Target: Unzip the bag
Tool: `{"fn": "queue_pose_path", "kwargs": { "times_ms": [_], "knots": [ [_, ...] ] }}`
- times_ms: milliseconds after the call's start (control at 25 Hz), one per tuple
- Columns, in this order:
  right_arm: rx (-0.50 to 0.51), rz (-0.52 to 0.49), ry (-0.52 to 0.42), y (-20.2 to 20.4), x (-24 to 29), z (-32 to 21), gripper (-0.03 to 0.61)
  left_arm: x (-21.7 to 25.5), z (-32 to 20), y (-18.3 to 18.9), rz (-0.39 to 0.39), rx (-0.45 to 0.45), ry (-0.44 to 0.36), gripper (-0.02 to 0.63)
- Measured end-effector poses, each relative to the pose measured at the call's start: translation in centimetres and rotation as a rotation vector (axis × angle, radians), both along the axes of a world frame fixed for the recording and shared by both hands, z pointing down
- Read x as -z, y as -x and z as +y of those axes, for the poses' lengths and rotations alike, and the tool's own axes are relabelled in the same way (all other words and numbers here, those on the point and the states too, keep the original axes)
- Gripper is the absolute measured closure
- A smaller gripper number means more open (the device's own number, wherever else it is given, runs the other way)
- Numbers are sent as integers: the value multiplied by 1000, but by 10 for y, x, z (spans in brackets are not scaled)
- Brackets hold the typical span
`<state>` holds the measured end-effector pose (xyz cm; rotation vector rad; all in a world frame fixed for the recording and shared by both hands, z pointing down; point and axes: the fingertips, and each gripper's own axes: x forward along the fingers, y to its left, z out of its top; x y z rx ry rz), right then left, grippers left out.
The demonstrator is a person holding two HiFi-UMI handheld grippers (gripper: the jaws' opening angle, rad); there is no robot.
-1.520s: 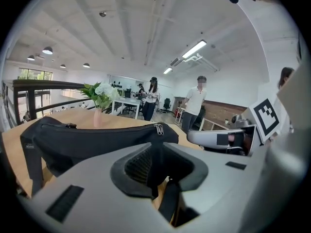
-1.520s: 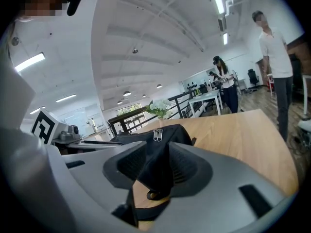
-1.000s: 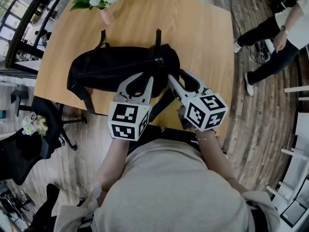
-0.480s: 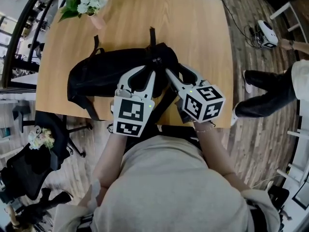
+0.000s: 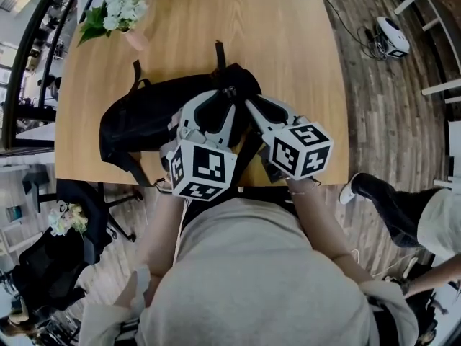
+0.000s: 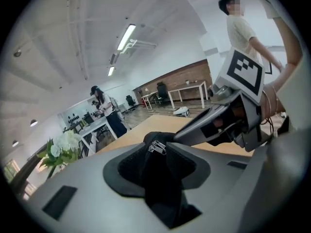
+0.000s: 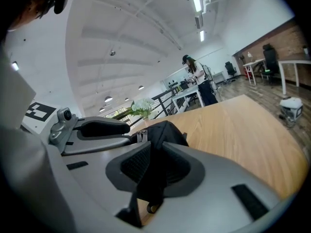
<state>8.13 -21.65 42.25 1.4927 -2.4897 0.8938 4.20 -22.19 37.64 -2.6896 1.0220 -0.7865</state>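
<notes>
A black backpack (image 5: 148, 114) lies across the wooden table (image 5: 288, 49), with its right end bunched up between both grippers. My left gripper (image 5: 222, 98) has black bag fabric (image 6: 160, 178) filling the gap between its jaws, which are opening. Two metal zipper pulls (image 6: 156, 147) sit just past the tips of my left gripper (image 6: 158, 155). My right gripper (image 5: 252, 107) comes in from the right, its jaws closing on a fold of the same black fabric (image 7: 153, 174). The zipper pulls (image 7: 141, 136) show just left of my right gripper (image 7: 154, 152).
A vase of white flowers (image 5: 119, 13) stands at the table's far left corner. A person's legs (image 5: 403, 215) are on the floor to the right. A dark office chair (image 5: 50, 265) stands at the lower left. The bag's straps (image 5: 216, 52) trail toward the far side.
Both grippers have closed in on the bag's right end, and the left cube has risen toward the camera. The walking person has moved from upper right to lower right.
</notes>
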Motion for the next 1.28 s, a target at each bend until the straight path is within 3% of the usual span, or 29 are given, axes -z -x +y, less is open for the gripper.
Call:
{"fn": "queue_pose_path", "kwargs": {
  "times_ms": [120,360,600,800,1000,1280],
  "knots": [
    [-4,-10,5,0,0,0,499,-3,3,-8,-81,-75,-33,456],
    [-19,-18,-2,-1,8,-3,499,-15,1,-11,-235,-145,-93,453],
    [2,-18,7,1,2,0,499,-22,-3,-11,-298,-139,-134,453],
    [4,-35,6,0,1,1,499,-23,-6,-12,-293,-116,-135,459],
    [9,-46,4,0,0,0,499,-12,-6,-13,-196,-73,-114,469],
    [10,-50,5,0,0,1,499,0,-4,-13,-155,-57,-151,472]
  ]
}}
